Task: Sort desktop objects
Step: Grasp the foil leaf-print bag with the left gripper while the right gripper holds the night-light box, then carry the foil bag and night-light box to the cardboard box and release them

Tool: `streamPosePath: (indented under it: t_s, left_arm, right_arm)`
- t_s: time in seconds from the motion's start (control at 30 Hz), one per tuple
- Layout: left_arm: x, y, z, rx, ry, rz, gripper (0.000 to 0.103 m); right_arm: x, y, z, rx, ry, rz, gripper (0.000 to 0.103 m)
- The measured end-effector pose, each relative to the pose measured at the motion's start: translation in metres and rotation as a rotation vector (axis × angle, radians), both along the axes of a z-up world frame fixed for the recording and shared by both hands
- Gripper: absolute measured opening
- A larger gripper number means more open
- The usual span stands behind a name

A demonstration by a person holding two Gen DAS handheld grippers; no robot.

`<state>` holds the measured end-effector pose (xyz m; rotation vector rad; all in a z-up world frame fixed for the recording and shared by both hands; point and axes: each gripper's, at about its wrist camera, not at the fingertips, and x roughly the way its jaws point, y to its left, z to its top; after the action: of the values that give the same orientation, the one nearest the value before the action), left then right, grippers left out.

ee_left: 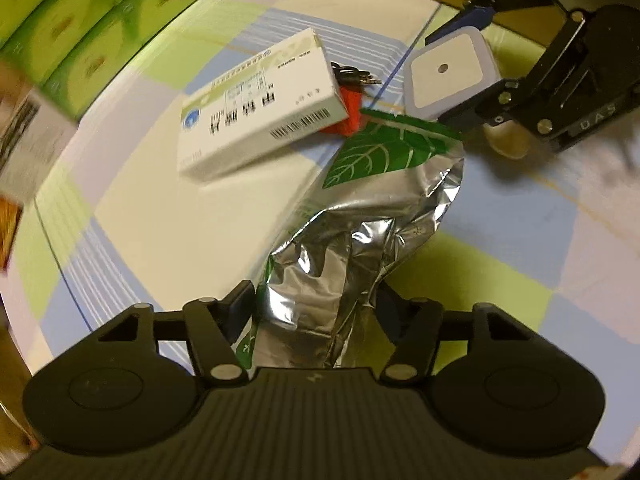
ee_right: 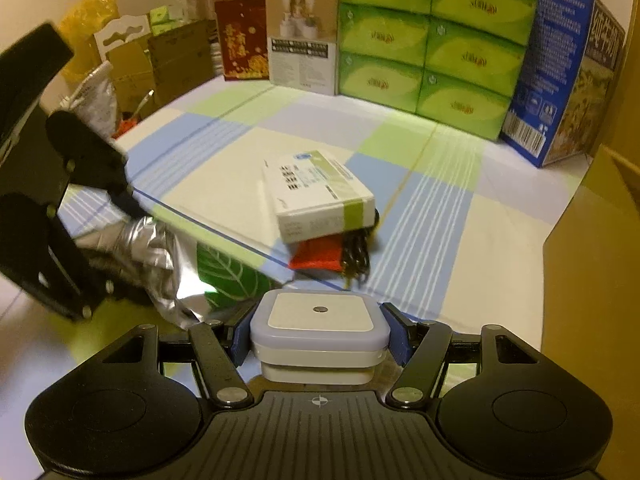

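My left gripper [ee_left: 316, 304] is shut on a crumpled silver foil bag [ee_left: 360, 232] with a green leaf print, held above the checked cloth. The bag also shows at the left of the right wrist view [ee_right: 160, 256]. My right gripper [ee_right: 320, 336] is shut on a square white and lilac night light [ee_right: 320, 320], which also shows in the left wrist view [ee_left: 448, 76] beside the bag's tip. A white medicine box [ee_left: 260, 108] lies on a red pouch [ee_left: 348, 108] with black keys [ee_left: 356, 74]; the box [ee_right: 320, 196] sits mid-table in the right wrist view.
Stacked green tissue boxes [ee_right: 432, 40], a blue carton [ee_right: 560, 72], a white box [ee_right: 302, 36] and a red packet [ee_right: 242, 40] line the back of the table [ee_right: 440, 216]. Cardboard boxes [ee_right: 168, 68] stand at the left. A brown cardboard wall [ee_right: 592, 280] is at the right.
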<state>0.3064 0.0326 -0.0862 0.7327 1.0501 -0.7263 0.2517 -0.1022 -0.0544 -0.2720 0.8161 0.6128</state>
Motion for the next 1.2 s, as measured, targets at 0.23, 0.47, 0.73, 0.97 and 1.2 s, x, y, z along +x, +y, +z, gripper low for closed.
streamPosePath:
  t_s: [0.23,0.47,0.73,0.97,1.2]
  left_arm:
    - [-0.053,0.0,0.017,-0.064,0.08,0.238,0.055]
    - [-0.132,-0.016,0.023,-0.116,0.138,0.349,0.058]
    - [-0.168,-0.039,0.02,-0.102,0.103,0.175,0.073]
    - [-0.152,-0.052,0.007,-0.073,0.099,0.134,0.076]
    - [-0.14,-0.058,-0.006,-0.054,0.146,0.131,0.075]
  right_arm:
    - [-0.063,-0.026,0.021,0.016,-0.003,0.007,0.062]
    - [-0.138,-0.057,0.005,-0.004,0.016,0.0,0.062]
    - [-0.178,-0.08,-0.021,-0.011,0.0,-0.028,0.062]
    - [-0.181,-0.085,-0.028,-0.018,-0.008,-0.026,0.062]
    - [-0.177,-0.091,-0.031,0.013,0.014,-0.053,0.068]
